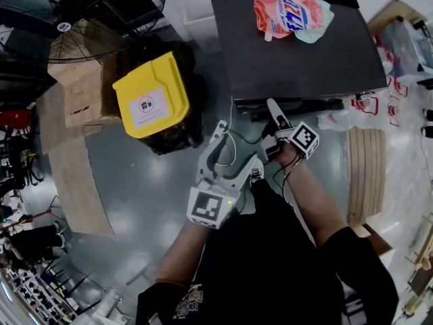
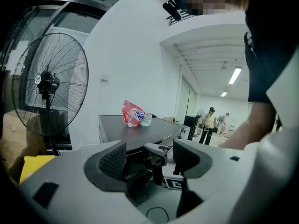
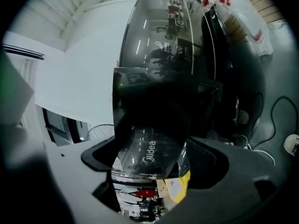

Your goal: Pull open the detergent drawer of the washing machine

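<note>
The dark washing machine (image 1: 291, 53) stands ahead of me, with a red and white detergent pouch (image 1: 291, 11) lying on its top. My right gripper (image 1: 277, 124) is at the machine's upper front edge, rolled onto its side. In the right gripper view its jaws stand wide, and the glossy drawer front (image 3: 149, 148) marked "Midea" lies between them; I cannot see the pads pressing on it. My left gripper (image 1: 233, 147) hangs lower and to the left, away from the machine, open with nothing between its fingers (image 2: 114, 160). The pouch (image 2: 135, 114) also shows in that view.
A yellow-lidded bin (image 1: 150, 95) stands left of the machine, with cardboard boxes (image 1: 81, 93) and a big floor fan (image 1: 81, 12) beyond it. A wooden panel (image 1: 365, 175) lies on the floor at right. Cables (image 3: 275, 120) trail near the machine's foot. People (image 2: 208, 125) stand far off.
</note>
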A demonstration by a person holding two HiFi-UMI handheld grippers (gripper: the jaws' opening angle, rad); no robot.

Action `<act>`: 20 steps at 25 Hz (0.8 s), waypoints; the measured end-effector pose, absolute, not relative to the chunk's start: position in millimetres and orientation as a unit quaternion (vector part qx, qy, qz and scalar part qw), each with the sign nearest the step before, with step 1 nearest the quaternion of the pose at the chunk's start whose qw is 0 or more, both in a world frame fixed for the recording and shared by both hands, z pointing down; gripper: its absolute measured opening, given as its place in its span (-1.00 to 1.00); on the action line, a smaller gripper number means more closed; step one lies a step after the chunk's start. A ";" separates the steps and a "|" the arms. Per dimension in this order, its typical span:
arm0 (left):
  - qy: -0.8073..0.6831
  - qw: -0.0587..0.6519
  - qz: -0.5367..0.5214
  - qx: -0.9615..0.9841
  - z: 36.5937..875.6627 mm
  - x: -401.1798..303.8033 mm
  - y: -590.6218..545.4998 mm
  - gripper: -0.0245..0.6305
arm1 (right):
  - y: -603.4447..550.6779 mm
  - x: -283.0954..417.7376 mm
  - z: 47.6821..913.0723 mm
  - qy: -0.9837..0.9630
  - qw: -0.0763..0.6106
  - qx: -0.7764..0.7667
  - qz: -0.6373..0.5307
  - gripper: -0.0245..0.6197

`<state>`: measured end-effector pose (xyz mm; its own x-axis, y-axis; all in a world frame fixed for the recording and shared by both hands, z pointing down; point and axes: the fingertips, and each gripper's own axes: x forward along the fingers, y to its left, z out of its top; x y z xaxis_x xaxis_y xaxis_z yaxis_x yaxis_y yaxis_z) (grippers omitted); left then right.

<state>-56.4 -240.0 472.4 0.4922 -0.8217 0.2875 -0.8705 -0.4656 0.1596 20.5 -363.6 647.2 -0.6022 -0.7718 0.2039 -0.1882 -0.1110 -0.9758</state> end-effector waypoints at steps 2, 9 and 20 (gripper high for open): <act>-0.496 0.143 0.087 0.852 472.6 -55.9 -241.4 -0.06 | -364.7 20.1 646.9 0.631 0.228 -0.380 -0.637 0.51; -0.491 0.144 0.087 0.855 473.4 -54.5 -242.5 -0.06 | -364.9 21.4 648.0 0.632 0.234 -0.384 -0.631 0.49; -0.472 0.146 0.086 0.865 472.0 -49.9 -239.7 -0.06 | -351.6 23.7 649.5 0.624 0.234 -0.391 -0.635 0.47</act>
<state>-49.9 -239.7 472.0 0.5393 -0.7915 0.2877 -0.8421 -0.5113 0.1717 23.7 -351.6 649.5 -0.5854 -0.7846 0.2041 -0.1910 -0.1112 -0.9753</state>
